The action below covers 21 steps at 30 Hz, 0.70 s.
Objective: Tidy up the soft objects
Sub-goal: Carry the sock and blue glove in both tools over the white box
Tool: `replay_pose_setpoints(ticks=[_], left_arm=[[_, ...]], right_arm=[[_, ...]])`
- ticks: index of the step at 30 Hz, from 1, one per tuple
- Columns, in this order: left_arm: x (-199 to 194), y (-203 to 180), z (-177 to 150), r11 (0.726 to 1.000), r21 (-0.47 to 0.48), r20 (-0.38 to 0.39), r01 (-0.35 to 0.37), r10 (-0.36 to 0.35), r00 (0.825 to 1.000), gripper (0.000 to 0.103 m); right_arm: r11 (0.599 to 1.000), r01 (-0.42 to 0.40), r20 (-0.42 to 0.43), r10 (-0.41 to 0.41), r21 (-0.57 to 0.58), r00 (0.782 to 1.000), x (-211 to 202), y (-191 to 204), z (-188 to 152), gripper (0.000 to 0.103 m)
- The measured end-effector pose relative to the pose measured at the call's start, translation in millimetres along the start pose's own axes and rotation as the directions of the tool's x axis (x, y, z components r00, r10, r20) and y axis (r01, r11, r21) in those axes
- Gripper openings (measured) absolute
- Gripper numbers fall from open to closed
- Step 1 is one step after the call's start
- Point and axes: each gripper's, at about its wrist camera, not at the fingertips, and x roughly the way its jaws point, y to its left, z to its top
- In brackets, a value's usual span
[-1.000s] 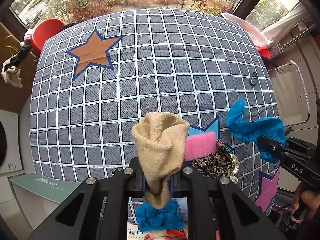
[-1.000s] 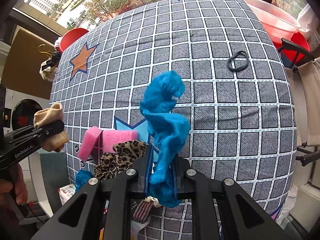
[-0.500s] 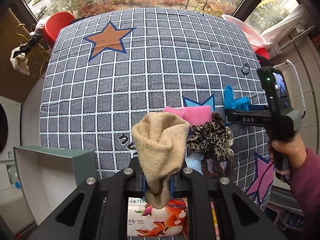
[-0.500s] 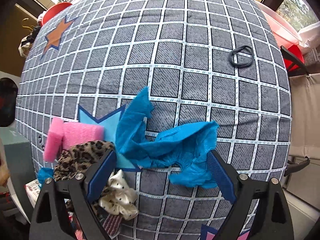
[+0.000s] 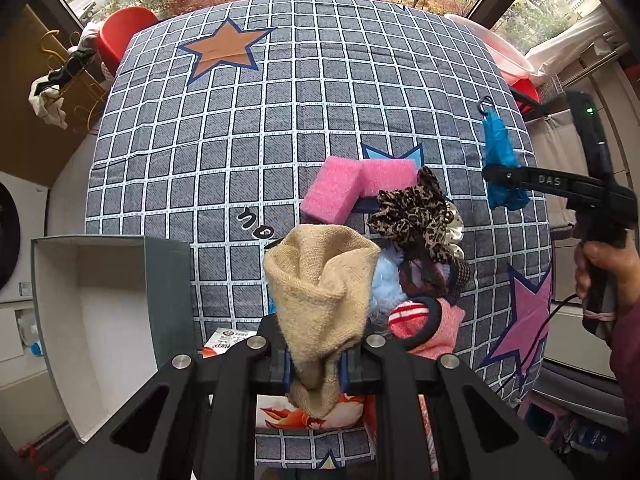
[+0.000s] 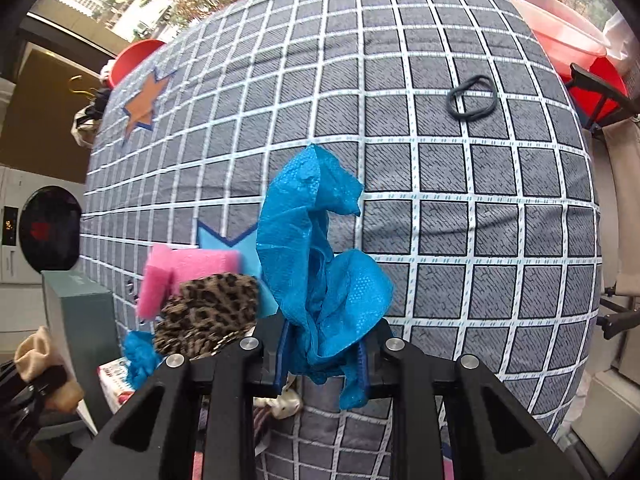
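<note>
Clamping a beige knitted sock (image 5: 320,292), the left claw (image 5: 314,364) is held beside an open grey box (image 5: 168,280); crumpled blue non-woven fabric (image 6: 324,292), raised above the checked bed (image 6: 480,208), is gripped by the just-closed right claw (image 6: 324,356).

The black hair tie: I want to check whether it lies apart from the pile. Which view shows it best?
The right wrist view: the black hair tie lies alone on the checked bedspread, whole and unobstructed. In the left wrist view it is small, partly hidden behind the blue cloth.
</note>
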Motion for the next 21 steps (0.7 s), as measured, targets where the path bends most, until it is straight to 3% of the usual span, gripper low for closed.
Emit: replay_pose_setpoints(ticks=[5,9,15,21], left_arm=[[-12,2,-29,1.0,0.023,-0.01,0.001,-0.001,1.0,0.018],[-15,3,-56,0.997,0.069,-0.039,0.019,-0.017,0.999,0.018],[-10,6,-94,0.979,0.19,-0.091,0.071,-0.054,0.994,0.018],[-10,27,-121,0.965,0.239,-0.114,0.109,-0.083,0.99,0.018]], right_arm=[[0.993,-0.101,0.034,0.103,-0.057,0.994,-46,38,-43,0.027],[0.988,-0.137,0.018,0.138,-0.065,0.99,-49,78,-82,0.027],[0.993,-0.119,-0.019,0.119,-0.026,0.993,-60,113,-145,0.027],[0.997,-0.075,-0.065,0.073,-0.023,0.995,-55,150,-192,0.027]])
